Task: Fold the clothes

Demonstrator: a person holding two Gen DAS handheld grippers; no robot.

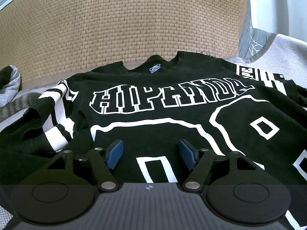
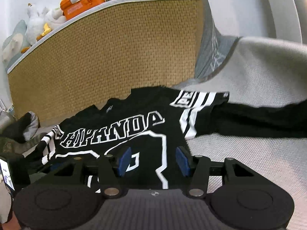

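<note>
One black cotton T-shirt with white block lettering and striped sleeves (image 1: 172, 99) lies spread face up on the pale grey woven bed cover (image 2: 259, 149), its collar toward the tan woven headboard (image 1: 119, 23) and its long axis running away from us. We hold the left hand-held gripper (image 1: 149, 151) over the shirt's lower middle and the right hand-held gripper (image 2: 153, 163) over its right edge, both with blue pads parted and gripping nothing. We judge the right one nearer the outstretched right sleeve (image 2: 197, 111), the likely first fold.
</note>
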